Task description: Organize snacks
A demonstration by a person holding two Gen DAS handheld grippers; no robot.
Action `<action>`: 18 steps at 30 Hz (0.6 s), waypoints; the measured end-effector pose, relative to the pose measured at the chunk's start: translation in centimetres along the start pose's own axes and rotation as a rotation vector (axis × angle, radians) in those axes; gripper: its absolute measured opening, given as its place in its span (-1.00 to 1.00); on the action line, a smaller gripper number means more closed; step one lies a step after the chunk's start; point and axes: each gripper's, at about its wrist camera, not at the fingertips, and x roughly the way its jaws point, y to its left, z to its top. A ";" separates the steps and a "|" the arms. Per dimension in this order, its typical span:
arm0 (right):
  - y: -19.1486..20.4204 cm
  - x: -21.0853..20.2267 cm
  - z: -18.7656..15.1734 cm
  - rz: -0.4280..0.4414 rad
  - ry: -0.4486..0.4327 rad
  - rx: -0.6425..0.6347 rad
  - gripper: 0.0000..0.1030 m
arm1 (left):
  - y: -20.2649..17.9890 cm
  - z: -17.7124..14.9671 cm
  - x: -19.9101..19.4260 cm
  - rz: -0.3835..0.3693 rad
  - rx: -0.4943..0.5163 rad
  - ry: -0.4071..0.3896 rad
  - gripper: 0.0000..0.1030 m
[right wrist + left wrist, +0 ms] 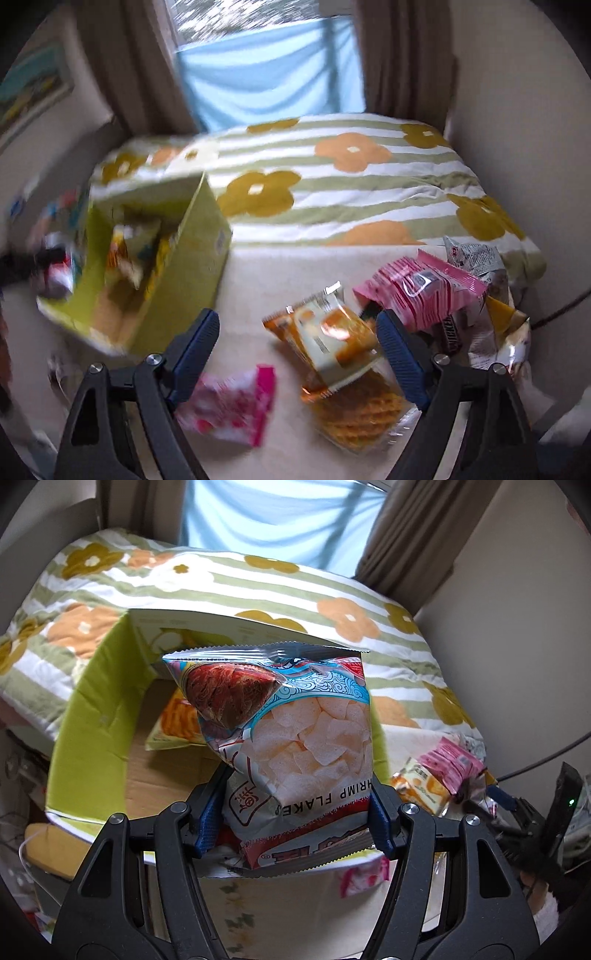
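My left gripper (295,812) is shut on a bag of shrimp flakes (295,731) and holds it upright above the near edge of the green cardboard box (92,701). A yellow snack bag (173,723) lies inside the box. My right gripper (295,343) is open and empty, hovering over the table above an orange-and-white snack packet (328,332). A waffle pack (354,410) lies under that packet. A pink packet (236,402) lies near the left finger. The green box (177,288) stands to the left in the right wrist view.
A pile of loose snacks, with a pink pack (424,291) on top, lies at the right of the cream table (266,280). A flowered striped quilt (351,184) lies behind. Curtains and a window are at the back. A dark cable (535,764) runs at the right.
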 end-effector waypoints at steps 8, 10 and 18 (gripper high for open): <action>-0.6 4.1 -0.5 0.050 0.095 -0.238 0.64 | -3.9 -1.2 0.9 0.003 0.001 0.003 0.20; -0.6 6.0 -0.6 0.074 0.130 -0.300 0.64 | -4.5 -1.5 1.2 0.006 -0.009 0.005 0.20; -1.4 11.6 -1.6 0.107 0.239 -0.431 0.64 | -6.2 -2.7 2.1 0.037 -0.045 -0.005 0.20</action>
